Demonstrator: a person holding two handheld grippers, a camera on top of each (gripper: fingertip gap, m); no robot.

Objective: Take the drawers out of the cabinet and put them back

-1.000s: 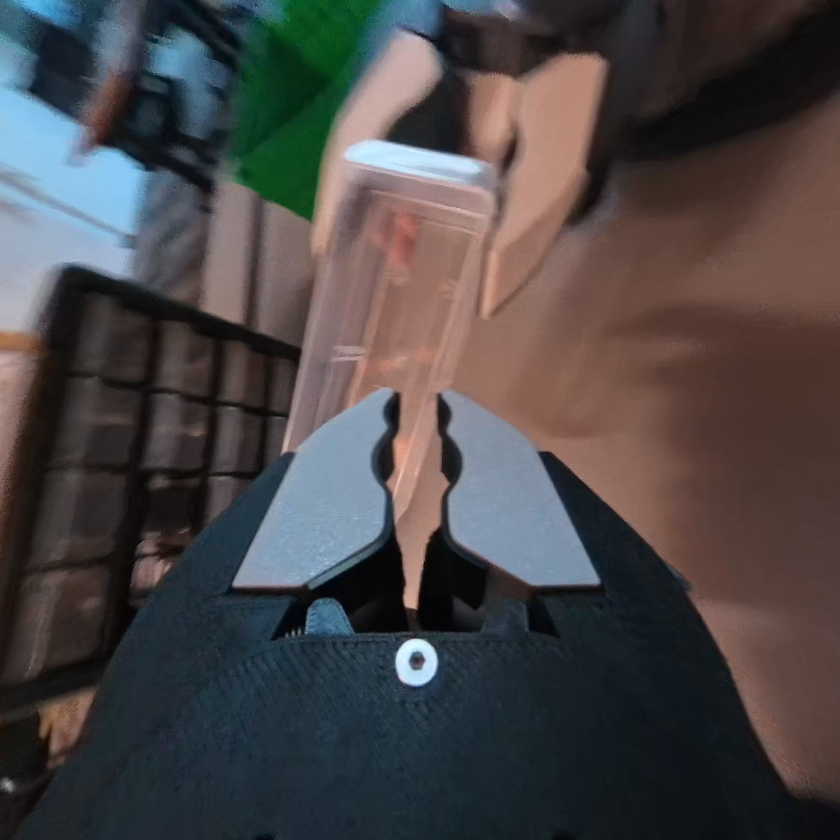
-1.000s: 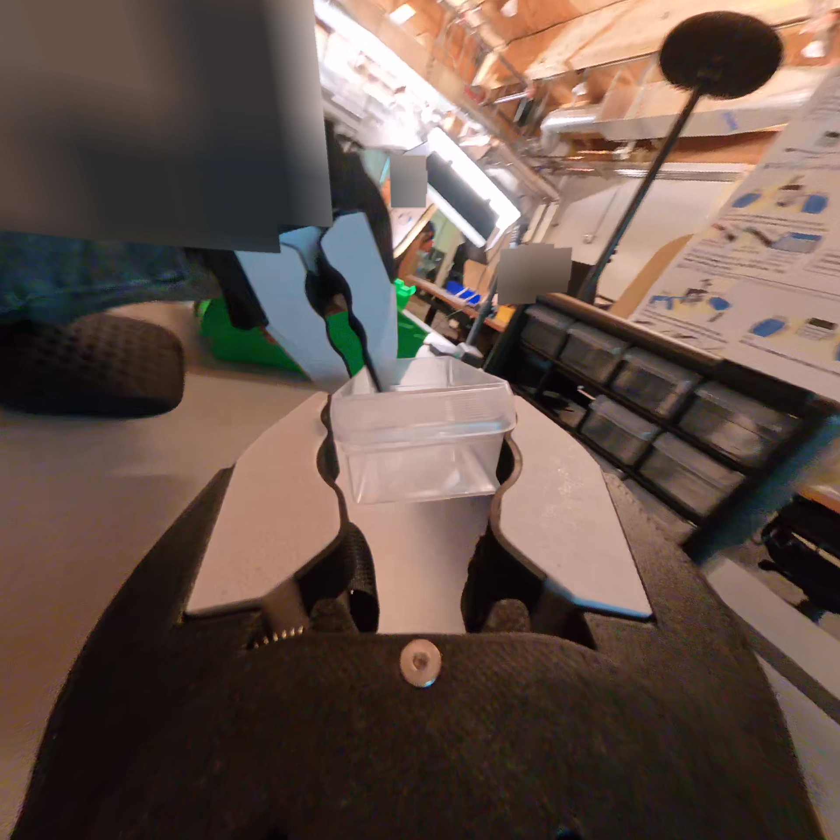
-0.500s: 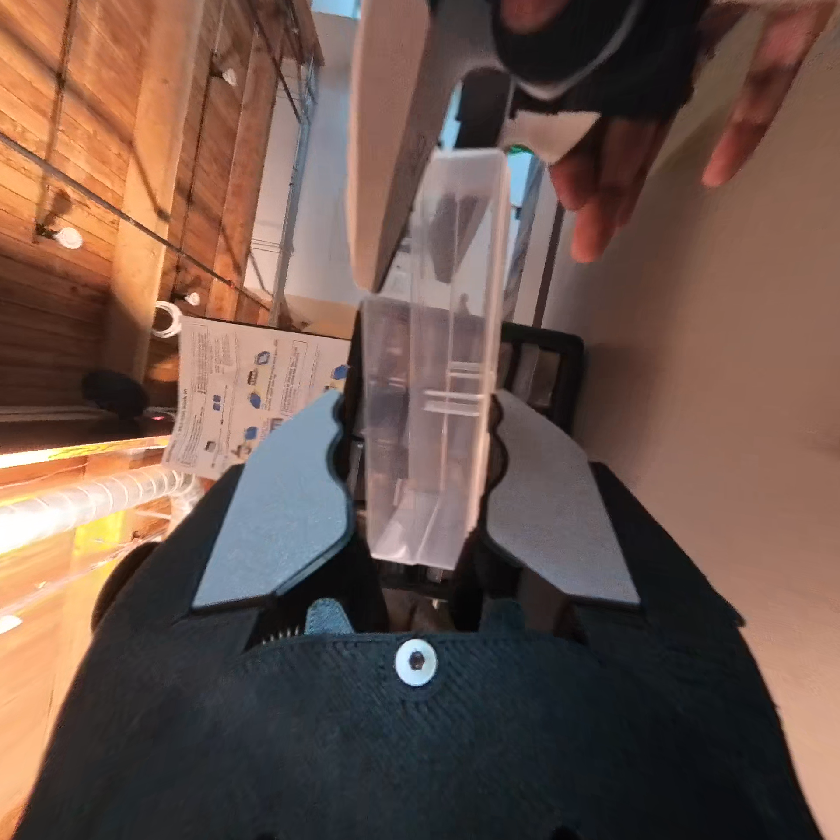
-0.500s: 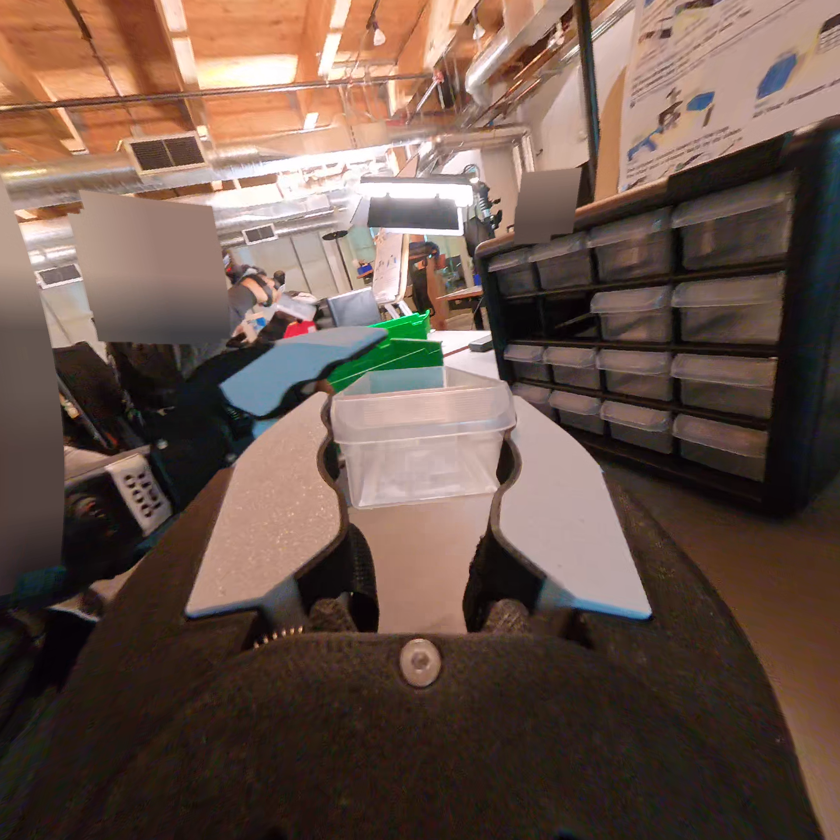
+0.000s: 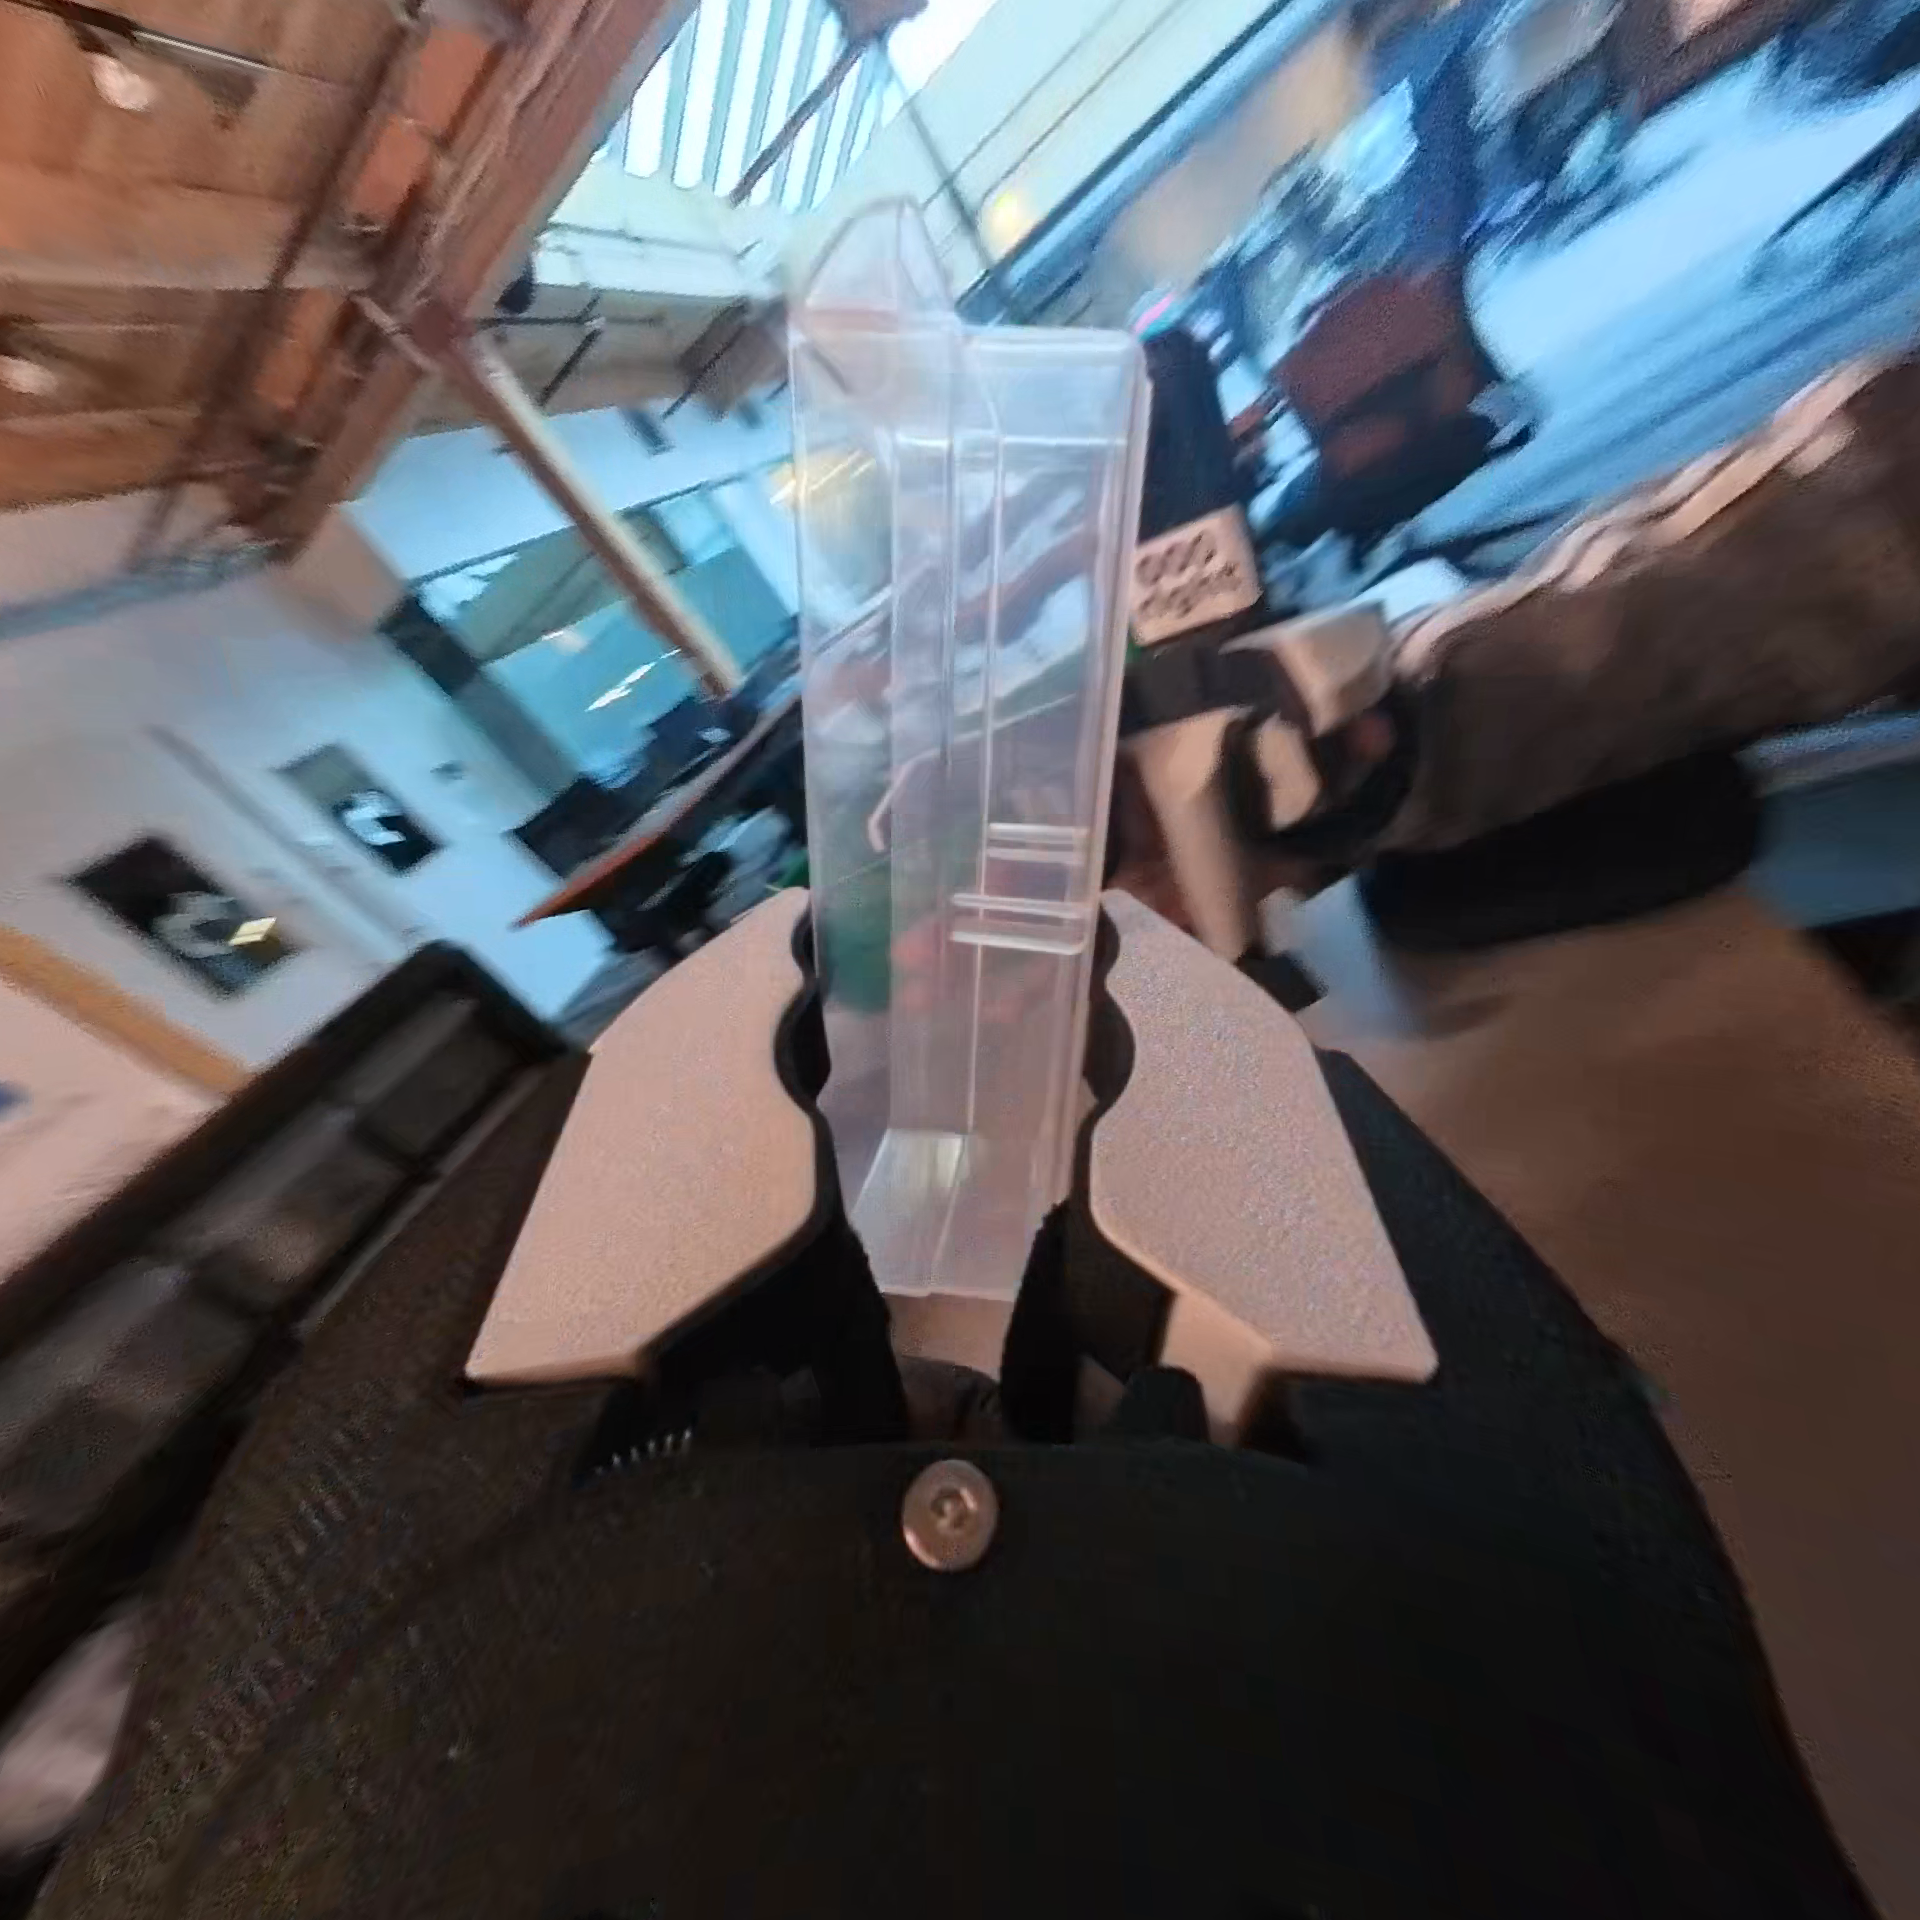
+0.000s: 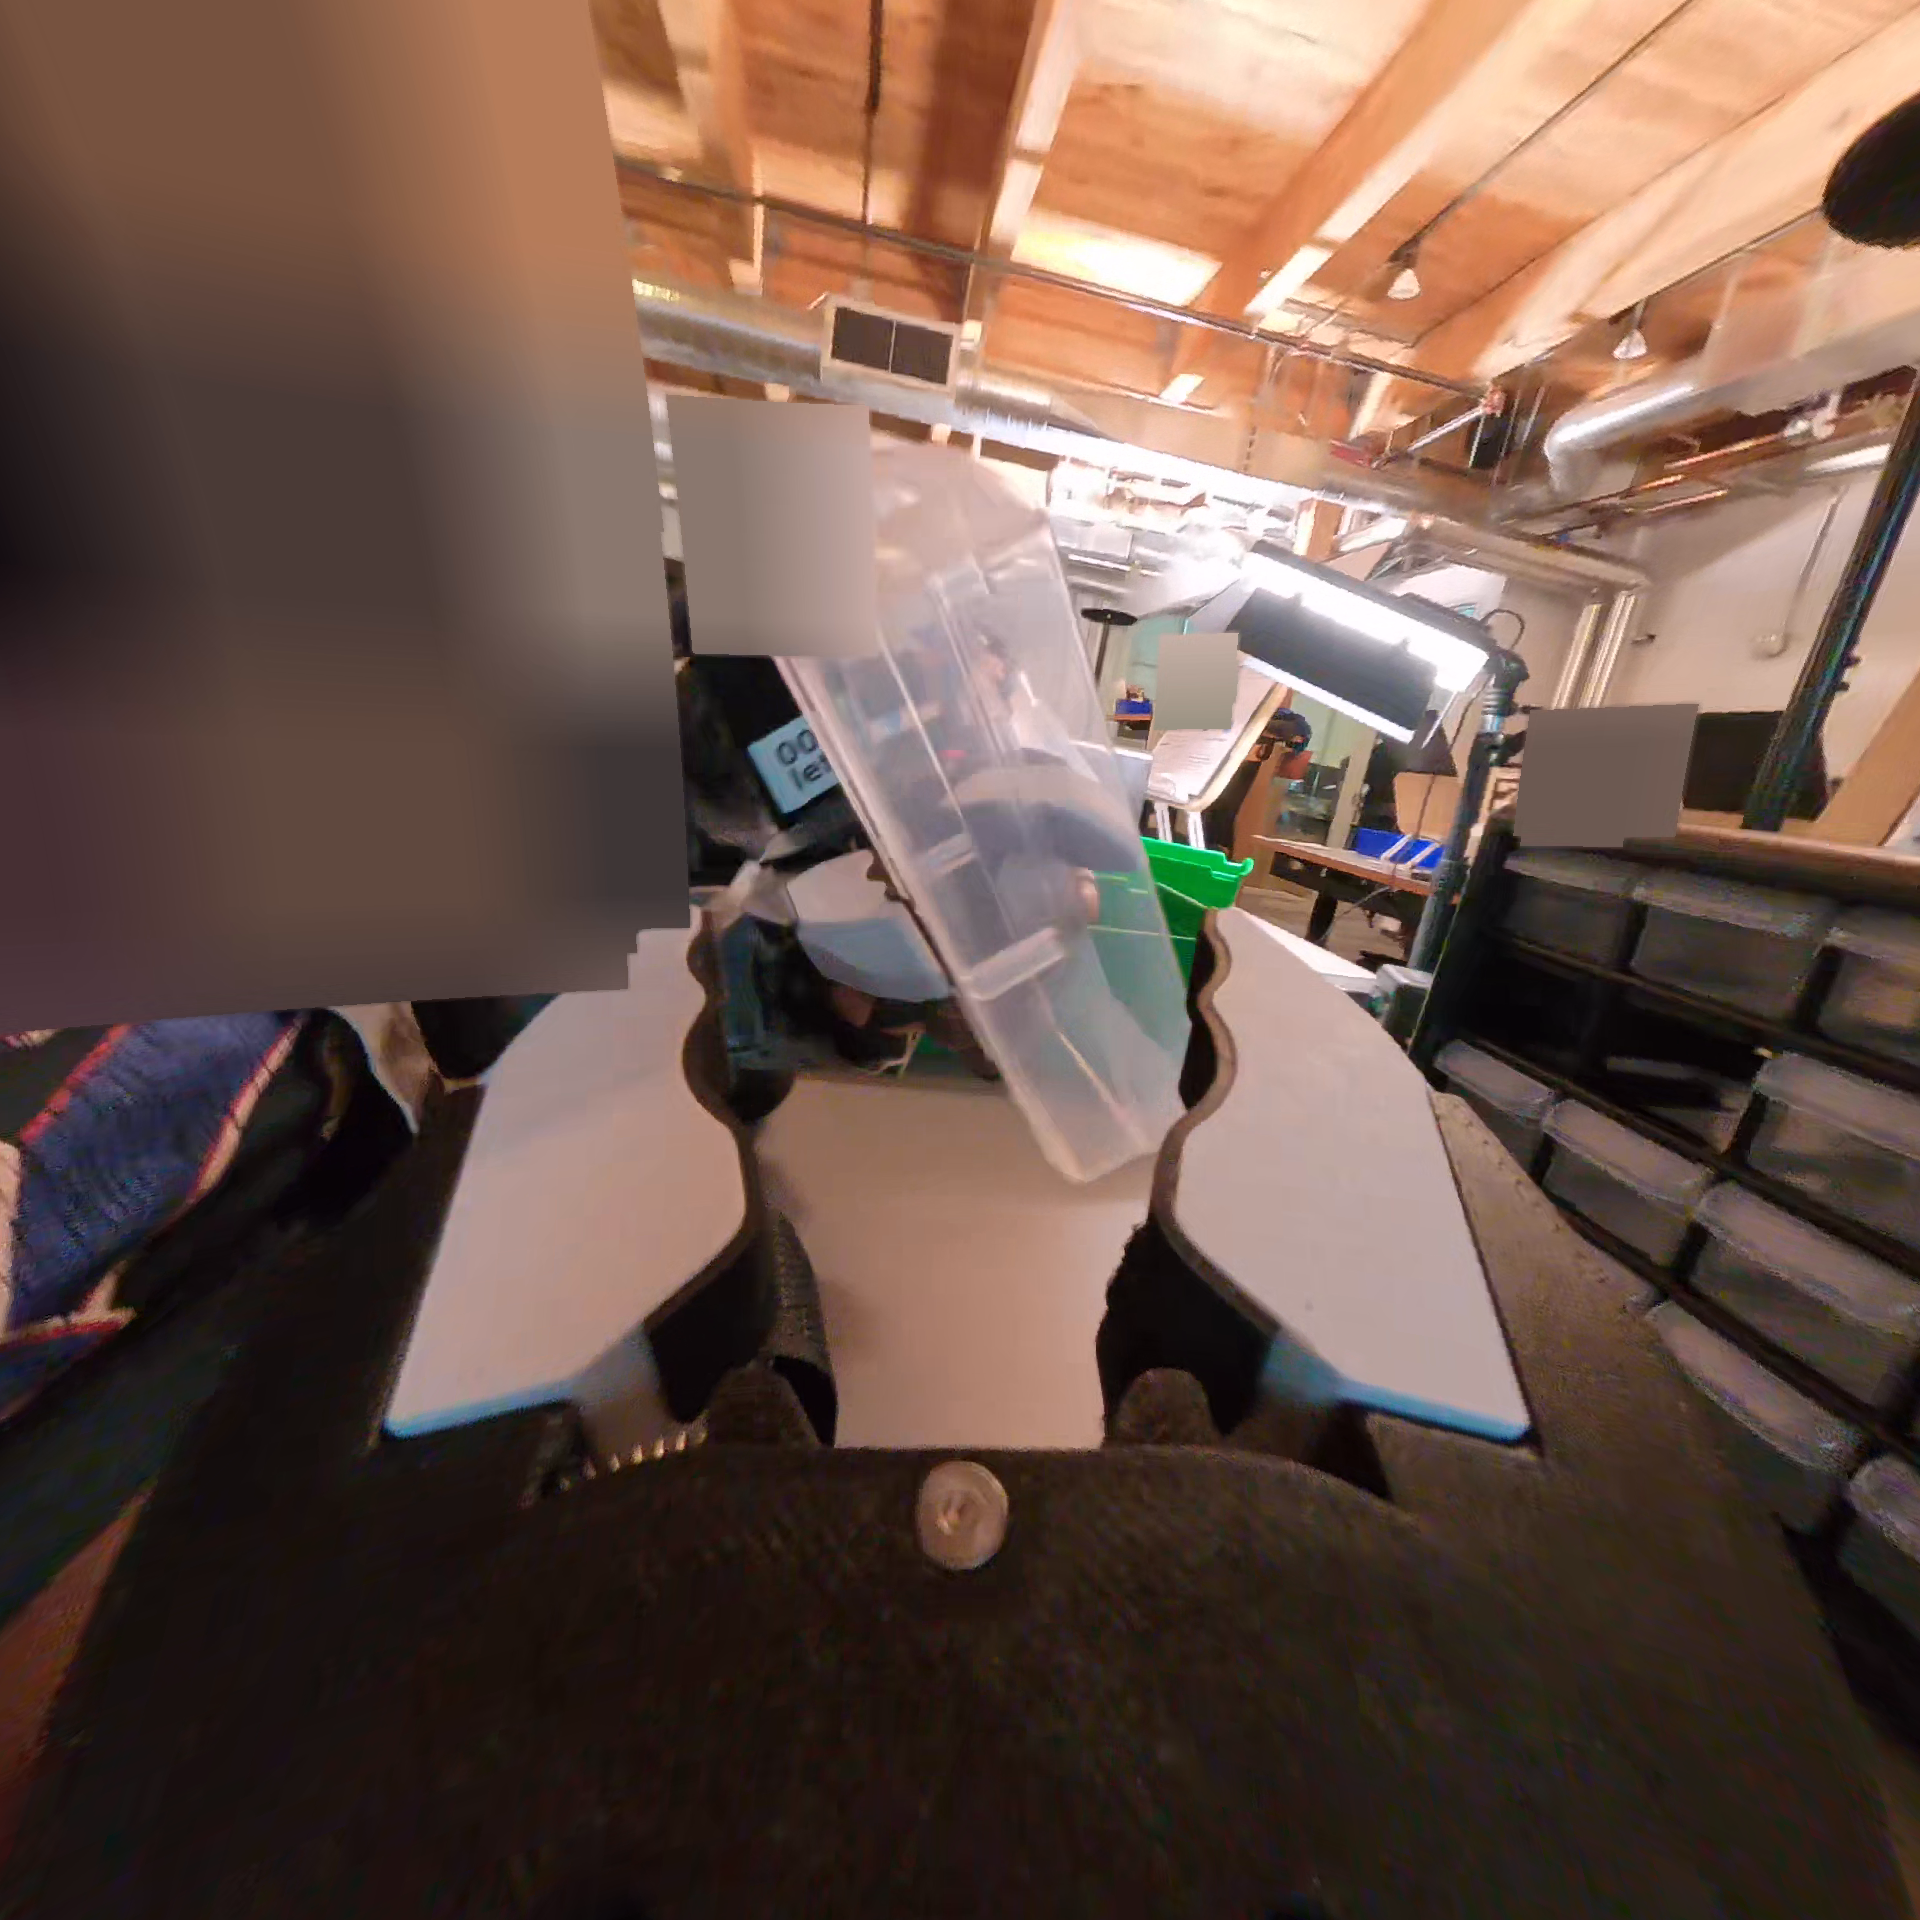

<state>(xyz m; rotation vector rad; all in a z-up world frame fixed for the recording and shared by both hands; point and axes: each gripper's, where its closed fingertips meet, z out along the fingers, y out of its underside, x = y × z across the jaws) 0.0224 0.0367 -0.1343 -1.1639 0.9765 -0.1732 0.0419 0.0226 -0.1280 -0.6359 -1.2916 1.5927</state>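
Note:
My left gripper (image 5: 956,935) is shut on a clear plastic drawer (image 5: 966,644), which stands on end between its jaws. In the right wrist view the same drawer (image 6: 987,790) hangs tilted in the air, its lower corner close to my right gripper's right finger. My right gripper (image 6: 956,956) is open and holds nothing. One of the left gripper's grey fingers (image 6: 836,920) shows behind the drawer. The black cabinet (image 6: 1714,1039) with several clear drawers stands at the right. It is a blur at lower left in the left wrist view (image 5: 343,1122).
A pale table top (image 6: 935,1257) lies below the drawer. A green bin (image 6: 1195,883) stands behind it. A studio light (image 6: 1351,644) on a stand is beyond. The right gripper (image 5: 1288,707) is blurred to the right of the drawer. A person's clothing fills the left.
The right gripper, which held the drawer, has opened and let it go. The left gripper went from pinching the drawer's wall to closing around its body, and now holds it alone, tilted.

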